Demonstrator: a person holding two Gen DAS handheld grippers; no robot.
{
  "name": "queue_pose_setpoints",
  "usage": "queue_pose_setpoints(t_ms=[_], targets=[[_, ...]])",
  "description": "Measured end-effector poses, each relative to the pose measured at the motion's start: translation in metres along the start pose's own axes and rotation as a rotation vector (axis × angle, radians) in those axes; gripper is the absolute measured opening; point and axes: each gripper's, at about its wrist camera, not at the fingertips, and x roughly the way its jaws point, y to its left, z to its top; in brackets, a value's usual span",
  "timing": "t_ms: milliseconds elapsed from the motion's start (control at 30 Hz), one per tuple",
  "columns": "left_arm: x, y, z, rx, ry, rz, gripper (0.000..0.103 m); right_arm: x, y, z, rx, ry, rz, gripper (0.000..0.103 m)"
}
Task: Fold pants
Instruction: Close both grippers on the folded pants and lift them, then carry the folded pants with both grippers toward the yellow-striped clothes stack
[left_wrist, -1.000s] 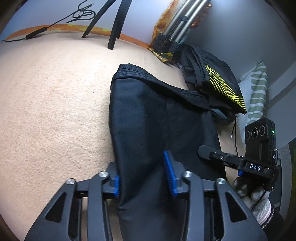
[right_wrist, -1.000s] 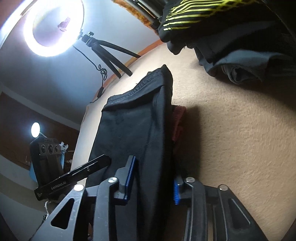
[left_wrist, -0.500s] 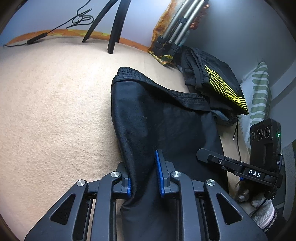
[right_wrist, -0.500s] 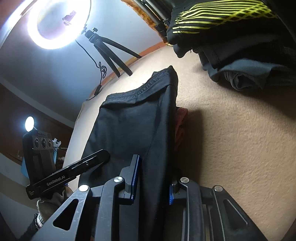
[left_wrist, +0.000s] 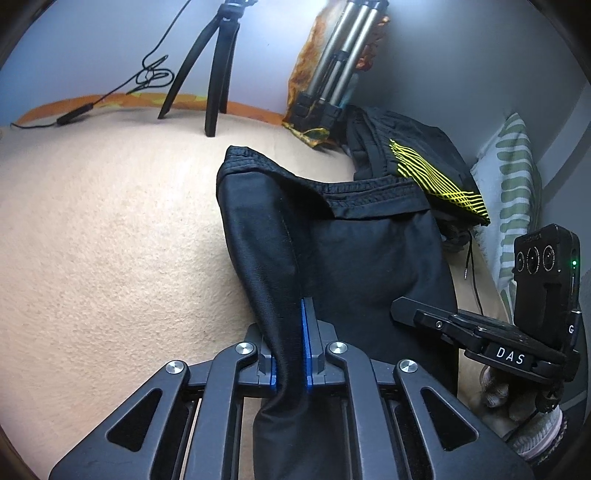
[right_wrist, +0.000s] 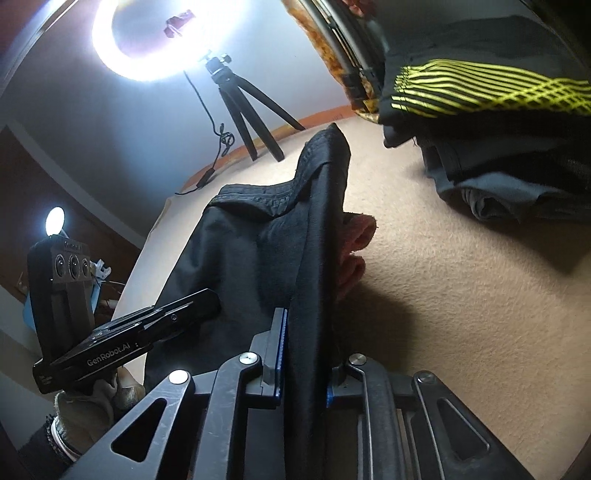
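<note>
The black pants (left_wrist: 354, 258) lie on the beige carpeted floor (left_wrist: 110, 258), waistband at the far end. The left tool (left_wrist: 291, 354) has just closed and pinches the left edge of the fabric between its blue pads. The right tool (right_wrist: 303, 365) has just closed too, clamping the right edge, which rises in a ridge. A pile of dark clothes (right_wrist: 498, 122) sits far right.

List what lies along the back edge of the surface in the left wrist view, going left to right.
Black cable → black tripod → silver tripod → black garment with yellow stripes → green-patterned pillow.
</note>
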Motion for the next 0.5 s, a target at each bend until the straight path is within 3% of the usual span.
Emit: queue_pose_setpoints(t_ms=[500], targets=[[-0.037,-0.035,0.007,0.079,-0.122,-0.008,0.007,-0.046,0.021,-0.004,-0.079,-0.1,-0.001,0.012]])
